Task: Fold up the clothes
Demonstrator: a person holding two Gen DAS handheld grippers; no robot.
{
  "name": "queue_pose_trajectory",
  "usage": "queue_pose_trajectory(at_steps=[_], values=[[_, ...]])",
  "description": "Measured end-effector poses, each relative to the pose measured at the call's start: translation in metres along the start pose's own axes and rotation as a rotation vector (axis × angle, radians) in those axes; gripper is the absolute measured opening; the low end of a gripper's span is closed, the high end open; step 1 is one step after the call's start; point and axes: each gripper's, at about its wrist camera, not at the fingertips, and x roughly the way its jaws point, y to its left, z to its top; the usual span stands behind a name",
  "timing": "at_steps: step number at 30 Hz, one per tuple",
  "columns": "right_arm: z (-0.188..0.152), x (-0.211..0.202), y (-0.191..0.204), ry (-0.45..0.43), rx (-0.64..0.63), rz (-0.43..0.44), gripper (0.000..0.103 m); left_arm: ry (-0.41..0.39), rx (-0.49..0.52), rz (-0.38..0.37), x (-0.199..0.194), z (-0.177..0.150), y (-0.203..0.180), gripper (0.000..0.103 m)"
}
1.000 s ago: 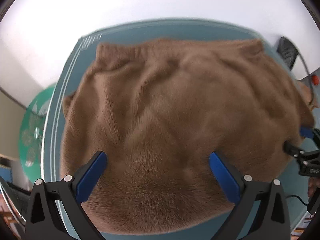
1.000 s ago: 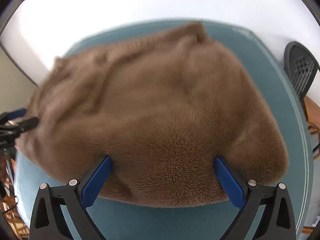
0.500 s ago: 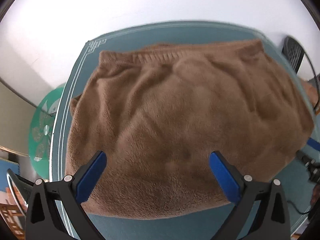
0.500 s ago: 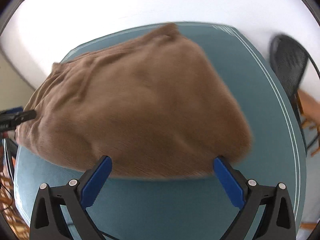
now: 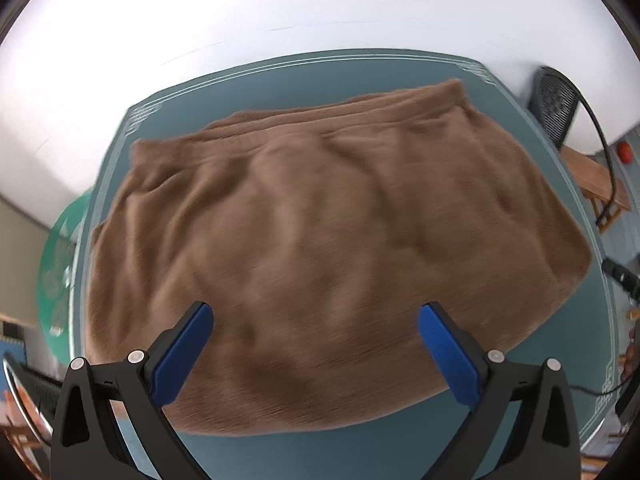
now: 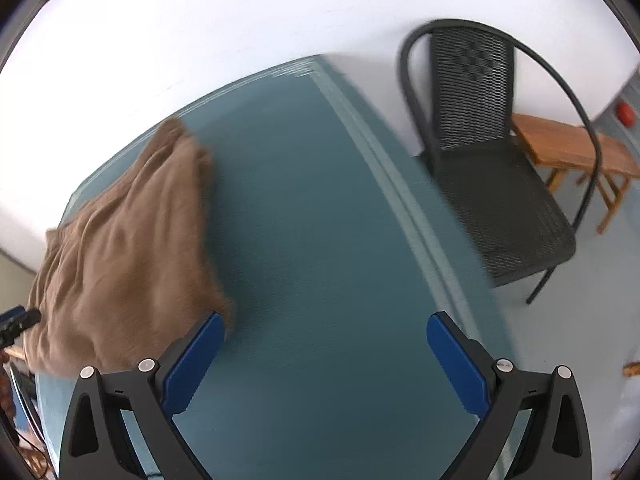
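Brown fleece garment [image 5: 320, 248] lies flat on the teal desk [image 6: 320, 240]. Both the left gripper [image 5: 316, 344] and right gripper [image 6: 324, 356] hover released, empty. Best to grasp its 6 o'clock hem evenly for the fold.

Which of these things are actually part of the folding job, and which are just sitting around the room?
Part of the job:
brown fleece garment
teal table mat
left gripper, open
right gripper, open

Just lying about:
black mesh chair
wooden stool
green round object

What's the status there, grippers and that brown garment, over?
Left gripper open, above the brown garment. Right gripper open, over bare blue table, garment to its left. Garment lies folded on table. Nothing in the way.
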Motion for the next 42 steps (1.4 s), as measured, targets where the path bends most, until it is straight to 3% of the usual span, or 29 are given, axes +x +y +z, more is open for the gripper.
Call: queue_pose_trajectory(at_steps=[1,3,6,9,16,23,28,33,35,38,42], values=[[0.003,-0.007,-0.007,-0.009,0.021,0.048,0.103,-0.001,0.017,-0.009,-0.003,-0.001,-0.012,0.103],[0.009,-0.009,-0.009,0.017,0.034,0.261,0.103,0.0,0.057,-0.026,-0.004,0.0,-0.034,0.103],[0.014,-0.002,0.009,0.058,-0.05,0.47,0.103,0.013,0.106,-0.044,0.003,0.007,-0.053,0.103],[0.017,0.011,0.029,0.097,-0.179,0.538,0.103,0.015,0.153,-0.037,0.011,0.017,-0.067,0.103],[0.02,0.043,0.057,0.279,-0.306,0.746,0.103,0.003,0.182,-0.02,0.029,0.052,-0.086,0.103],[0.014,0.043,0.042,0.343,-0.304,0.795,0.103,0.003,0.195,-0.037,0.05,0.088,-0.105,0.103],[0.014,0.034,0.051,0.389,-0.424,0.793,0.103,-0.009,0.206,-0.03,0.065,0.123,-0.122,0.103],[0.021,0.027,0.068,0.391,-0.488,0.854,0.103,-0.006,0.194,-0.033,0.079,0.151,-0.134,0.103],[0.018,0.037,0.077,0.434,-0.53,0.84,0.103,-0.002,0.191,-0.012,0.087,0.157,-0.135,0.103],[0.003,0.057,0.077,0.515,-0.592,0.751,0.103,0.003,0.178,0.03,0.098,0.16,-0.131,0.103],[-0.008,0.055,0.067,0.532,-0.554,0.739,0.103,0.0,0.167,0.084,0.108,0.162,-0.125,0.103]])
